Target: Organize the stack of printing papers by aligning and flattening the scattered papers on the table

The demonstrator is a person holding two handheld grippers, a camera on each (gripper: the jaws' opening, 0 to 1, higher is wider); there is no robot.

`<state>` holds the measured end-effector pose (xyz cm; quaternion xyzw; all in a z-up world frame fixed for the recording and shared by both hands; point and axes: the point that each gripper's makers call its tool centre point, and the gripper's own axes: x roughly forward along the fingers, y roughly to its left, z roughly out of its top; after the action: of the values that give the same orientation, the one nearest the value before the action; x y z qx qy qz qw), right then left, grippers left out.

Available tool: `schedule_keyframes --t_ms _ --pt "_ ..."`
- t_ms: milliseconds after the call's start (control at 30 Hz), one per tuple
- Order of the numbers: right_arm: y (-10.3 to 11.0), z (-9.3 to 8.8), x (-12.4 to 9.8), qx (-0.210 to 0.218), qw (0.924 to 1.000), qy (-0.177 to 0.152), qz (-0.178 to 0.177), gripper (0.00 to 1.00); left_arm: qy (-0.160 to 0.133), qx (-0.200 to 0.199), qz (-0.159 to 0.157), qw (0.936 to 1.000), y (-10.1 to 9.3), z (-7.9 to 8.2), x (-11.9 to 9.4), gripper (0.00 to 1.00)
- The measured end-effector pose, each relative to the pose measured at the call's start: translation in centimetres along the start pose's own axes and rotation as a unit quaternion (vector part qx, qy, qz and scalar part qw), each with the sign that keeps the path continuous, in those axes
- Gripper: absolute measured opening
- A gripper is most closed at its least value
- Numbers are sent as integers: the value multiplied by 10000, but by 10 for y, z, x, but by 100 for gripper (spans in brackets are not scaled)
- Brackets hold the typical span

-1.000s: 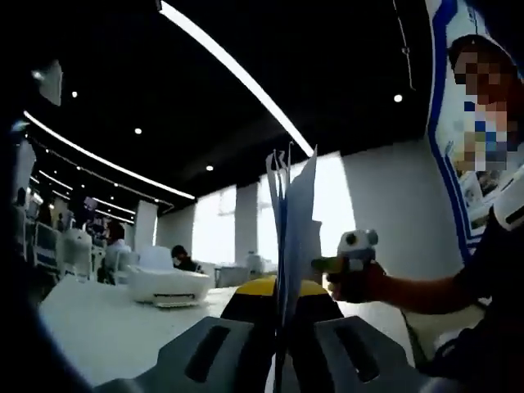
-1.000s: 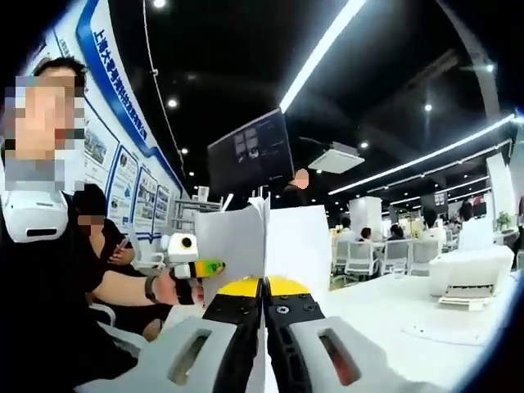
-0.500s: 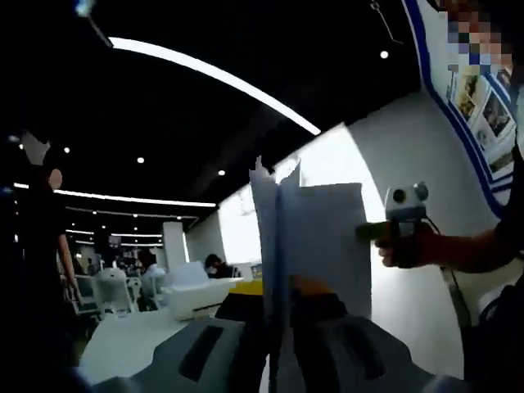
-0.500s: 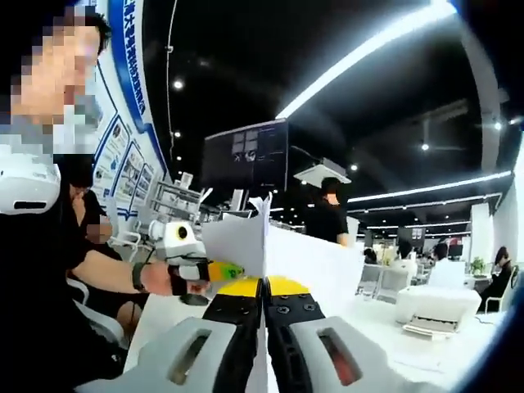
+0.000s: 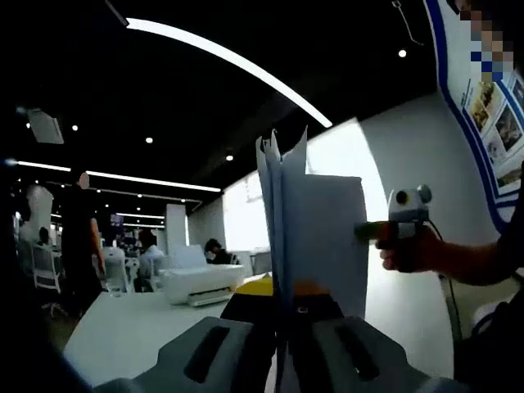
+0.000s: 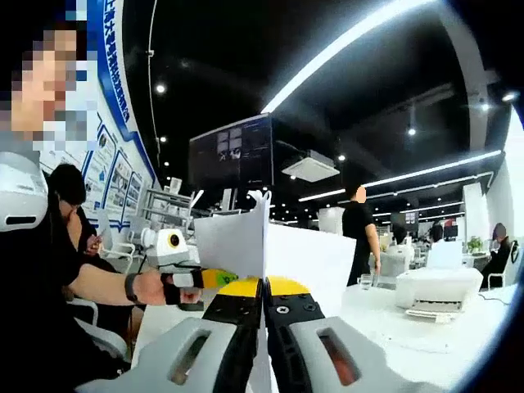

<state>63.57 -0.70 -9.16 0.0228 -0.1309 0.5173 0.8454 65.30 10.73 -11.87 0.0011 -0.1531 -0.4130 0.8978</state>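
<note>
Judged mid-task: gathered into one bundle and lifted upright off the white table (image 5: 123, 336), but not yet squared or laid flat. Thin stack of white printing papers (image 5: 315, 237) held on edge above the table's near edge, top edges uneven, a few corners poking up past the rest and sheets fanning apart slightly at the top; tapping level, setting down and flattening seemingly left to do. Left gripper (image 5: 282, 348), grey with a yellow patch, clamped on the bottom edge of the stack; right gripper (image 6: 264, 344) likewise clenched on the same stack, sheets rising straight from between its closed jaws. Beyond, a white desktop printer (image 6: 434, 291) toward the table's far side.
</note>
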Motion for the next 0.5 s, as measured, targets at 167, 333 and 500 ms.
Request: schedule_keyframes --t_ms 167,333,500 --pt "-3 4 -2 86 9999 4 -94 0 36 -279 -32 9996 -3 2 3 6" --pt "-7 -12 -7 86 9997 128 -215 0 260 -545 66 9982 -3 -23 3 9" --pt "-11 -30 -9 282 9987 270 -316 0 68 -817 -37 9966 -7 -22 2 8"
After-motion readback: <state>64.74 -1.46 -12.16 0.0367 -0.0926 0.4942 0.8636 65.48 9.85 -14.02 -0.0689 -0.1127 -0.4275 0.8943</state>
